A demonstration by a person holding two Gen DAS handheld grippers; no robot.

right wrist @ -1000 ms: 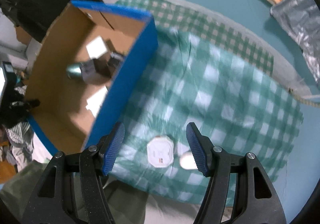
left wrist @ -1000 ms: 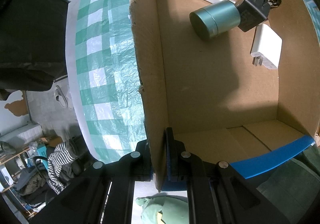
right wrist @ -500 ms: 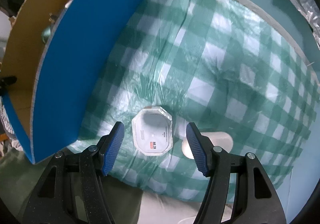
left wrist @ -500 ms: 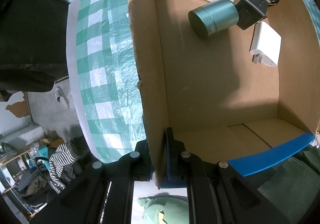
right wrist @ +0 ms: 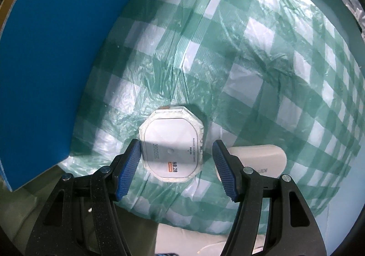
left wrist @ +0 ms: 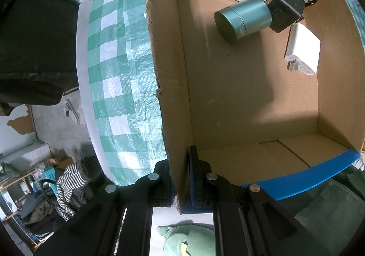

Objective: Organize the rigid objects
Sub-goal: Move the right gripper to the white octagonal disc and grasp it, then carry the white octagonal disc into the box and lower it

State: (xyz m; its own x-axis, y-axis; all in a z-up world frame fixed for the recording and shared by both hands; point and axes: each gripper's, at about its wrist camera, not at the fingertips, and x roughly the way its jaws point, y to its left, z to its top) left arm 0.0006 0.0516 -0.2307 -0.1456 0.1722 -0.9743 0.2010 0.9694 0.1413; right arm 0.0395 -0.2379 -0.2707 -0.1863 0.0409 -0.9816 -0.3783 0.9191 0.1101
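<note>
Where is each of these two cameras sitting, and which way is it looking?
Left wrist: rides the left gripper, looking steeply down its fingers into the cardboard box, whose wall they clamp; a green canister lies inside.
Right wrist: rides the right gripper, looking down at an octagonal white case on the checked cloth, jaws open around it.
Shared: the box and cloth.
</note>
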